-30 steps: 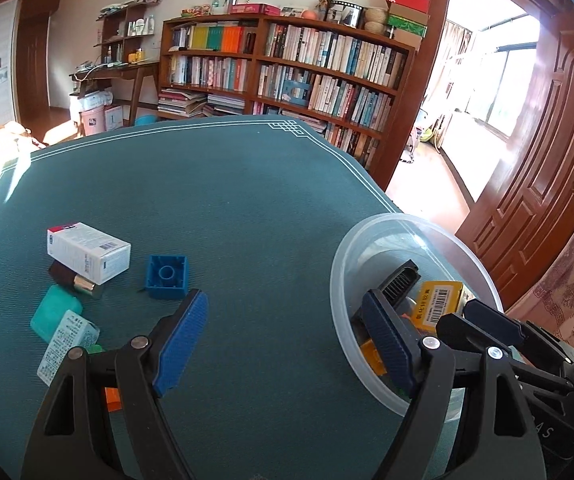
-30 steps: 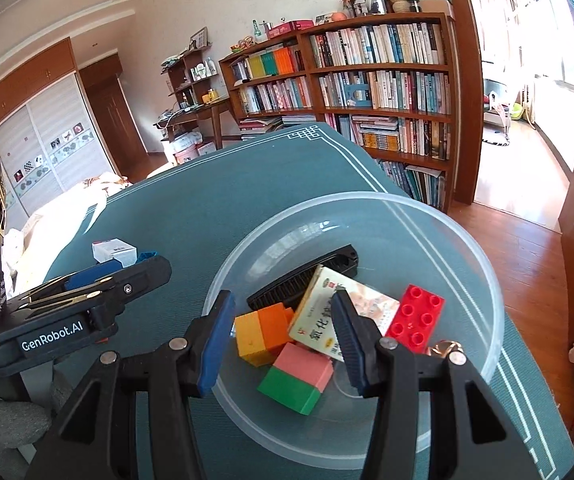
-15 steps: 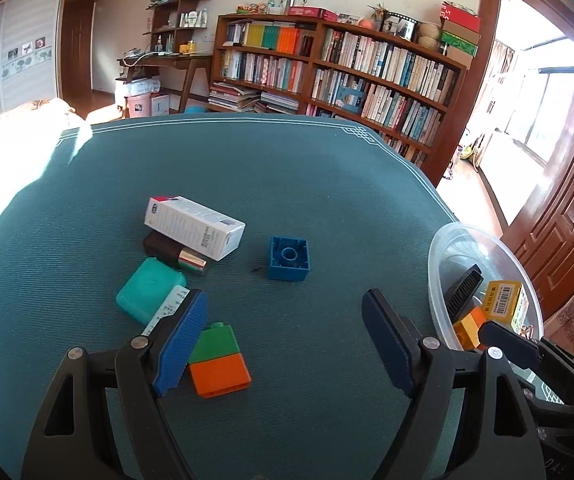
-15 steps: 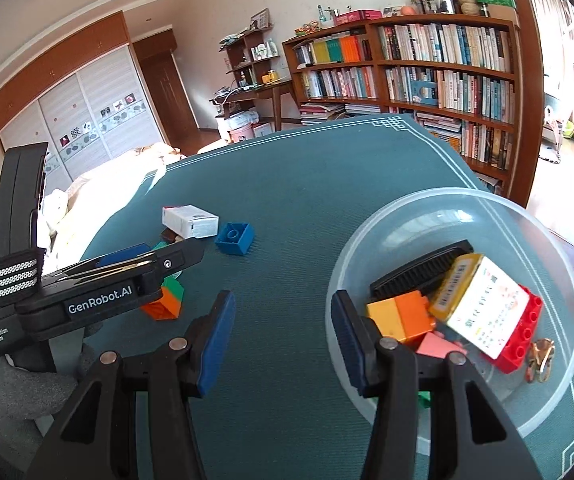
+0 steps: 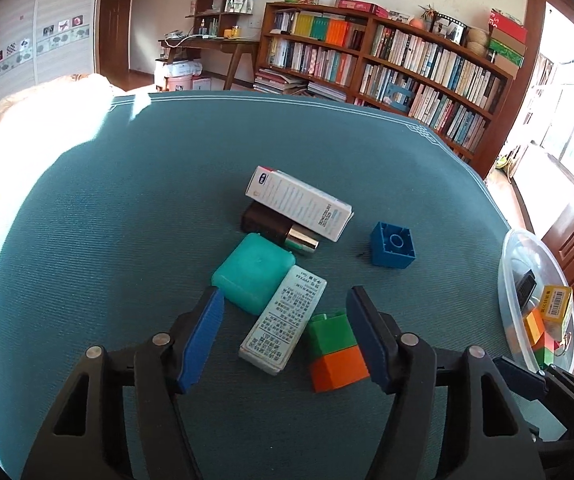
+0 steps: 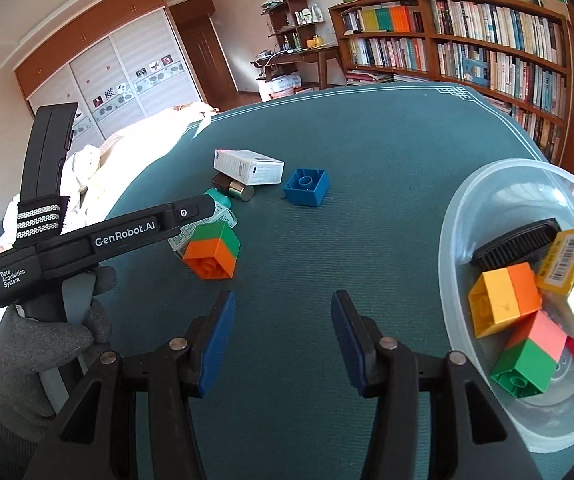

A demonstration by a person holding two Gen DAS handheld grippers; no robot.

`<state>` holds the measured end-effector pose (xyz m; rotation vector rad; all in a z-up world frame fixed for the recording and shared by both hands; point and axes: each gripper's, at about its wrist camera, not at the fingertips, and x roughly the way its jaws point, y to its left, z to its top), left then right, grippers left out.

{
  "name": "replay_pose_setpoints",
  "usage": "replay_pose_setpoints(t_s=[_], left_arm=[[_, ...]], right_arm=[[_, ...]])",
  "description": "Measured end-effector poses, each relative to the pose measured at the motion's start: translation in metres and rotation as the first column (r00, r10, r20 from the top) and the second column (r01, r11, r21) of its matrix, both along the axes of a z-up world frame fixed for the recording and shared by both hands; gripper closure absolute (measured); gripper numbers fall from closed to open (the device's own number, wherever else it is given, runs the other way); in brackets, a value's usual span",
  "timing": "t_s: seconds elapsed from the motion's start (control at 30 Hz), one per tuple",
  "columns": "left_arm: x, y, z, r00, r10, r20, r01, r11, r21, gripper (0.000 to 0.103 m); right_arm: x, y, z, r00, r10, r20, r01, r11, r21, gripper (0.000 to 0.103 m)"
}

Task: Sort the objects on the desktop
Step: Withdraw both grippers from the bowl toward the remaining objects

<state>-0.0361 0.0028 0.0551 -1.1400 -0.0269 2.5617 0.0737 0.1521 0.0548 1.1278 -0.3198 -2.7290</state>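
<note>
My left gripper (image 5: 283, 300) is open and empty, low over a white printed box (image 5: 283, 320) that lies between its fingers. A green-and-orange brick (image 5: 335, 350) touches the right finger. A teal case (image 5: 253, 272), a brown bottle (image 5: 277, 230), a long white box (image 5: 301, 202) and a blue brick (image 5: 393, 245) lie beyond. My right gripper (image 6: 281, 300) is open and empty over bare cloth, left of the clear bowl (image 6: 453, 216). The bowl holds several bricks, a black comb (image 6: 515, 242) and a yellow box (image 6: 567, 256).
The green cloth table (image 5: 127, 200) has its far edge near a bookshelf (image 5: 387, 60). The bowl (image 5: 507, 256) sits at the table's right edge. The left gripper's body (image 6: 99, 240) and gloved hand (image 6: 43, 344) lie to the left in the right wrist view.
My left gripper has swung left from the bowl to the loose pile and come down over the white printed box. My right gripper has drawn back left out of the bowl.
</note>
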Motion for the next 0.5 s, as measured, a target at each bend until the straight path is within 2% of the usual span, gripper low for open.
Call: replay_pose_setpoints(t_s=[0.1,0.27,0.5], left_arm=[[0.001,-0.003,-0.004,1.000,-0.014,0.003,0.014,1.000,0.028,0.041],[0.000,-0.004,-0.001,0.999,-0.047,-0.004,0.047,0.999,0.011,0.041],[0.001,-0.024,-0.001,0.999,-0.037,0.023,0.037,0.999,0.040,0.041]], right_arm=[[-0.001,0.000,-0.003,1.000,0.004,0.011,-0.004,1.000,-0.001,0.048],[-0.004,0.000,-0.007,1.000,0.001,0.024,-0.001,1.000,0.000,0.048],[-0.005,-0.002,-0.009,1.000,0.000,0.031,-0.001,1.000,0.001,0.048]])
